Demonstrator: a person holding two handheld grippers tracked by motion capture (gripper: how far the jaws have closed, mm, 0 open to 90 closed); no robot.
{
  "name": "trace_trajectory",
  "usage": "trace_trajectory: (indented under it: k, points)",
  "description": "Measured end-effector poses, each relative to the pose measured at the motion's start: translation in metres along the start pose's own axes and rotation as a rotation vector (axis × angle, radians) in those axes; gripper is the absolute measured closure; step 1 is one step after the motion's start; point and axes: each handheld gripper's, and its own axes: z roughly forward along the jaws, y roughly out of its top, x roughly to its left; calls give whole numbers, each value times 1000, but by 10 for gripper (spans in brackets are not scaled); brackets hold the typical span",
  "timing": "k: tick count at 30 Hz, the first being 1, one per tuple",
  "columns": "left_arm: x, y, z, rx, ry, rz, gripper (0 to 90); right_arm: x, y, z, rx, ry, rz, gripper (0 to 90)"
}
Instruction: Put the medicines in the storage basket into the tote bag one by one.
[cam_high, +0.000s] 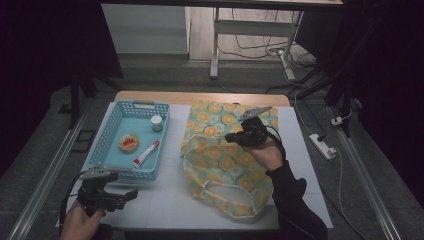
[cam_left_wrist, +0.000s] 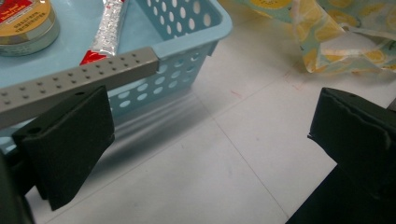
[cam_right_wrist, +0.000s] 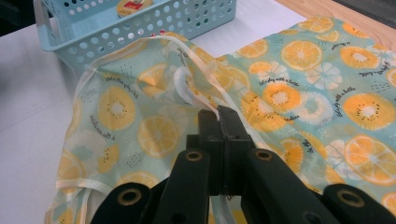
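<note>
While the bag (cam_high: 227, 160) lies flat on the right half of the table (cam_high: 165, 200), reaching from near the far edge almost to the near edge, its pale handle strap (cam_right_wrist: 187, 91) is pinched between the closed jaws of the right tool (cam_high: 235, 136). Bag fabric: light green with orange and lemon slices printed on it, with white straps at its near end. In the right gripper view, the strap loops up out of the jaw tips and runs back across the fabric; the jaws are fully together on it. The right tool sits over the middle of the bag, held by a hand in a dark sleeve (cam_high: 295, 205) that comes in from the near edge.

Left tool (cam_high: 131, 194): near the front left corner of the table, just in front of the basket (cam_high: 100, 145), jaws spread wide with nothing between them. In the left gripper view bare table surface shows between the two black pads (cam_left_wrist: 70, 140).

Basket: light blue, perforated walls, on the left half of the table, just beside the bag's left edge. It holds a round tin (cam_high: 128, 142), a tube (cam_high: 146, 153) lying aslant and a small white jar (cam_high: 157, 123) towards the far right corner of the basket.
</note>
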Motion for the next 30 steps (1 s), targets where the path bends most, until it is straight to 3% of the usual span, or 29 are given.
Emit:
trace_trajectory:
  k: [3,9,17,24,30]
  points:
    - [2,5,-1,-10,-6,1,1,-1,0,-1,-2,0,1,900]
    - [8,18,1,-8,30,22,4,-2,-1,-1,-2,1,3,900]
    - [19,33,7,-12,68,13,5,-3,-1,-1,-2,0,6,900]
    - [30,46,13,27,111,15,8,-3,-1,-2,-4,0,5,900]
    - [43,59,20,55,114,19,12,-3,-1,-1,-2,0,4,900]
